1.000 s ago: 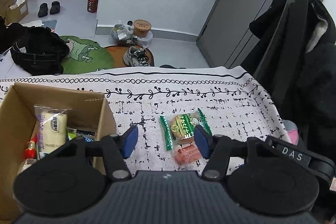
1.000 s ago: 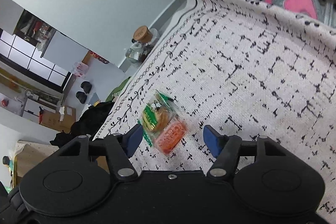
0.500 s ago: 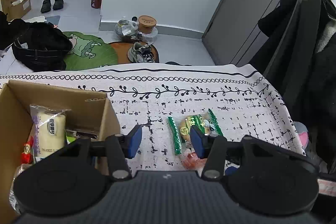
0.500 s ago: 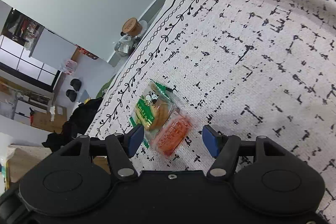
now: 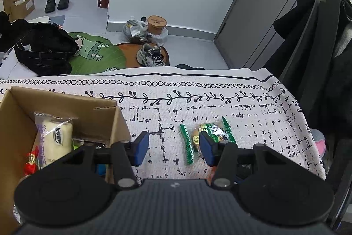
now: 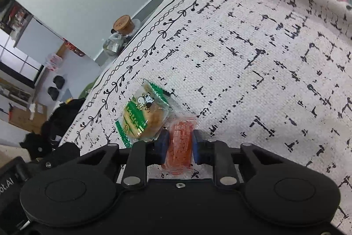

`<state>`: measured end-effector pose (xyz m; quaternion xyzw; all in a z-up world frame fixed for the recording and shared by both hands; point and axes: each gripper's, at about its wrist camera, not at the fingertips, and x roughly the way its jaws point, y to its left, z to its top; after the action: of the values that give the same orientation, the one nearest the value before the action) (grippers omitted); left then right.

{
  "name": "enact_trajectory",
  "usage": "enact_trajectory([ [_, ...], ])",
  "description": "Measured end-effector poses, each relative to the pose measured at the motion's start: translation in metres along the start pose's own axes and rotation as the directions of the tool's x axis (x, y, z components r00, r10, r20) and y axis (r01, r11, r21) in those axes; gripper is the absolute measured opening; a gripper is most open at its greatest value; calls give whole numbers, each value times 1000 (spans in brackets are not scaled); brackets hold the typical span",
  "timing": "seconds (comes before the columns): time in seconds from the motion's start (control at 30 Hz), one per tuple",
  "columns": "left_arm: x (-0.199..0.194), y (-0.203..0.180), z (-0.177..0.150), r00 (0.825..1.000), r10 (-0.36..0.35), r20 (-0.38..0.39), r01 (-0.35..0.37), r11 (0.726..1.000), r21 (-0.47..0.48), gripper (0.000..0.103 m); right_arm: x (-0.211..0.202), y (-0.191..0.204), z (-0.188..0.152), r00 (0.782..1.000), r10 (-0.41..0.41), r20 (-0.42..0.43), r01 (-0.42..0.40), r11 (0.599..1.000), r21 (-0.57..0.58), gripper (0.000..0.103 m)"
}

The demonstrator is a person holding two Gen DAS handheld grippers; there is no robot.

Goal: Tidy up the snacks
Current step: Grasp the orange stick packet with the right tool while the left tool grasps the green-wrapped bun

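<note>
Right gripper (image 6: 179, 144) dropped in; its jaws just closed onto the orange snack packet (image 6: 180, 142), touching the green-wrapped cake (image 6: 144, 116) on the tablecloth (image 6: 253, 63). Left view: left gripper (image 5: 173, 149) open, empty; cardboard box (image 5: 105, 120) holds several snacks. Two left.

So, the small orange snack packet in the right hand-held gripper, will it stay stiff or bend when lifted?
The orange packet is probably light and slightly floppy: its clear wrapper crinkles between the right hand-held gripper pads. The film looks glossy, so it may slip. It touches the green cake packet, which could shift.
</note>
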<state>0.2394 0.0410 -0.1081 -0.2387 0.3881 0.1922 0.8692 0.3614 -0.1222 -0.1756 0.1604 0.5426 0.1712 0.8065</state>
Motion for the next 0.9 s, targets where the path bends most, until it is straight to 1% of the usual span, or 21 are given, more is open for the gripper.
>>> enact_trajectory([
  [0.17, -5, -6, 1, 1000, 2, 8, -2, 1000, 16, 50, -12, -12, 3, 1000, -6, 10, 5, 998, 55, 20],
  [0.3, -7, -12, 2, 1000, -4, 16, 4, 1000, 21, 50, -24, -28, 7, 1000, 14, 22, -16, 992, 125, 20],
  [0.37, -6, -16, 3, 1000, -9, 15, 9, 1000, 24, 50, -31, -35, 9, 999, 34, 36, -40, 986, 160, 20],
  [0.53, -2, -25, 5, 1000, -16, 16, 16, 999, 43, 52, -43, -40, 13, 996, 58, 66, -69, 980, 188, 20],
  [0.73, 15, -37, 8, 999, -27, -16, 29, 996, 86, 55, -44, -45, 17, 996, 58, 75, -72, 976, 207, 20],
  [0.8, 22, -41, 7, 999, -30, -34, 33, 994, 103, 60, -44, -46, 19, 995, 55, 80, -71, 975, 213, 20],
  [0.87, 27, -45, 6, 999, -30, -39, 34, 994, 107, 71, -45, -48, 21, 995, 55, 84, -72, 973, 219, 20],
  [0.9, 30, -46, 5, 999, -33, -39, 37, 994, 105, 74, -45, -49, 21, 995, 55, 85, -73, 972, 224, 20],
])
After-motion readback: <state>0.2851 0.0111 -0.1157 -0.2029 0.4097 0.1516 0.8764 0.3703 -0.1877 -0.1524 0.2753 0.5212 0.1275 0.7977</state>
